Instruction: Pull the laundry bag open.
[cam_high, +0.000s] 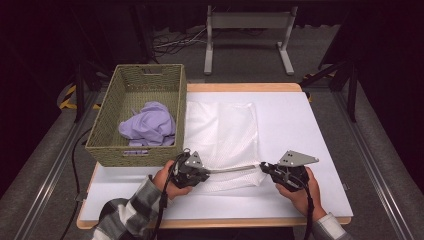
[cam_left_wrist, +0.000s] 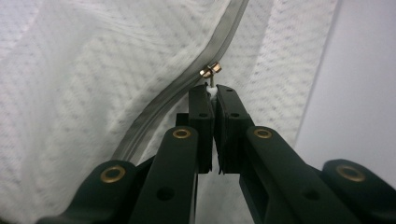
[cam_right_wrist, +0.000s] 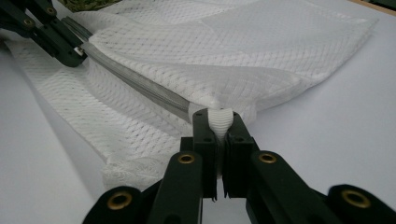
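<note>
Step in hand looked like working the zipper on a white mesh bag (cam_high: 222, 137) lying flat on the white table (cam_high: 300, 125), just right of the woven basket (cam_high: 107, 135) holding a lilac cloth (cam_high: 148, 125). Left gripper (cam_high: 202, 174) was clenched on the zipper pull (cam_left_wrist: 211, 71), the brass slider sitting just past its tips in the left gripper view. Right gripper (cam_high: 263, 168) was clamped on the bag's corner tab (cam_right_wrist: 219, 120) at the zipper's end, holding it taut. Zipper (cam_high: 232, 169) ran along the bag's near edge, long axis 9 to 3 o'clock in the high view; the bag's body stretched away toward 12. Slider sat at the 9 o'clock end. Whether the zip was opening or closing, cannot tell. Next move, by my read: keep the right grip fixed as an anchor and draw the left one straight along the zipper line, low and level, so the mesh doesn't bunch or jam the slider.
</note>
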